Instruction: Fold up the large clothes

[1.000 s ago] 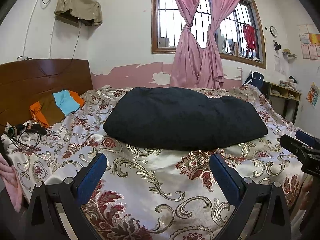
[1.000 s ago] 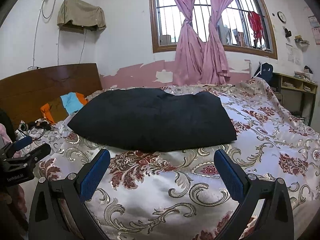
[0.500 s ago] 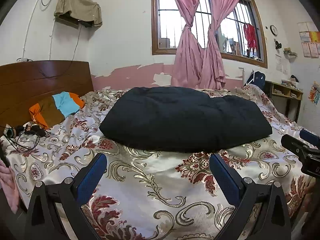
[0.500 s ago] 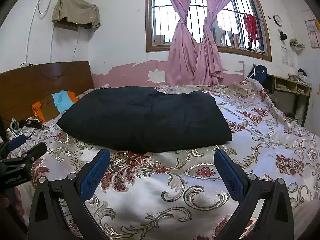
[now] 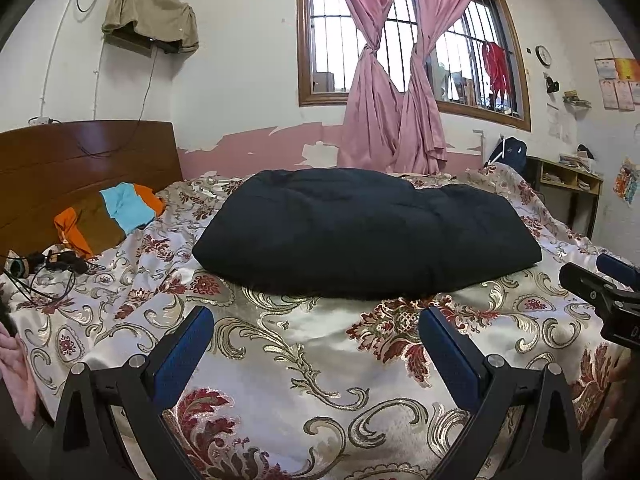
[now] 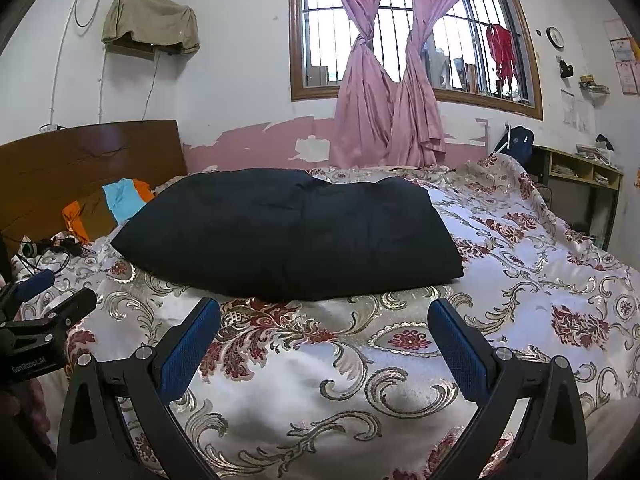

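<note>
Black garment (image 5: 364, 236): lies folded in a thick, puffy, roughly rectangular bundle in the middle of the bed; matte dark cloth with soft creases; nothing touches it.
Bedspread (image 5: 304, 360): shiny satin, white with gold scrolls and dark red flowers; it covers the whole bed and carries the garment.
Left gripper (image 5: 312, 344): jaws spread wide, nothing between the blue ribbed pads (image 5: 182, 354); it hangs over the near edge of the bed, short of the garment.
Right gripper (image 6: 324, 338): also spread wide and holding nothing, over the near edge, short of the garment.
Striped cloth (image 5: 110, 216): orange, brown and light blue, crumpled at the wooden headboard (image 5: 68, 160).
Cables (image 5: 44, 268): a black tangle near the striped cloth.
Curtains (image 5: 394, 92): pink, twisted, at the barred window.
</note>
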A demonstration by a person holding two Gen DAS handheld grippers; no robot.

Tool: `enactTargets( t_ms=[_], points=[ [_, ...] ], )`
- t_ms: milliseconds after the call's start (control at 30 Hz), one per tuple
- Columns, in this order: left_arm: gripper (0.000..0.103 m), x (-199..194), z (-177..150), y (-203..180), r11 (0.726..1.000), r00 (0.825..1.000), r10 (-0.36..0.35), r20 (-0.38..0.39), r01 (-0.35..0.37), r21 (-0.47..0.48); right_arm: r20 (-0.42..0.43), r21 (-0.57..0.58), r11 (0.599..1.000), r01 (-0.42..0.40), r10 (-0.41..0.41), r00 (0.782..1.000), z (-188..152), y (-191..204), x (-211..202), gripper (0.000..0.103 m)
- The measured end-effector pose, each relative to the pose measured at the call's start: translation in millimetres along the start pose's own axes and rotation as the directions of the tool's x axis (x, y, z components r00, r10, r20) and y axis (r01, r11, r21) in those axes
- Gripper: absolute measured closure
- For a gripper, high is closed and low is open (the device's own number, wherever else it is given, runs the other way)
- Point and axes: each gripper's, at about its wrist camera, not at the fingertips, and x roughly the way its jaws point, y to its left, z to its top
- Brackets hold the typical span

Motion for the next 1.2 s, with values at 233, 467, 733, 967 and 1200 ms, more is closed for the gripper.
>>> enactTargets(
  t_ms=[233,467,733,967,1200],
  points=[
    [0.000,0.3,-0.1,0.4,1.000,1.000,-0.003,0.003,0.003,-0.001,0.000,0.000,1.000,0.000,0.000,1.000,-0.1,0.1,0.0,0.001],
    [0.000,0.1,-1.5,4.1,1.000,1.000,-0.005,0.010,0.005,-0.005,0.001,0.000,1.000,0.000,0.000,1.000,-0.2,0.7,-0.1,0.001],
    [0.000,-1.7,-0.4,5.5,1.000,1.000,-0.006,0.015,0.006,-0.005,0.000,0.001,1.000,0.001,-0.001,1.000,-0.2,0.6,-0.1,0.001],
    [0.000,-1.9,-0.6,5.0,1.000,1.000,-0.006,0.016,0.006,-0.005,0.000,0.001,1.000,0.000,0.000,1.000,0.0,0.4,0.0,0.001],
    [0.000,-1.9,-0.8,4.9,1.000,1.000,-0.006,0.016,0.006,-0.004,0.000,0.001,1.000,0.000,0.000,1.000,-0.1,0.3,-0.1,0.001]
  ],
)
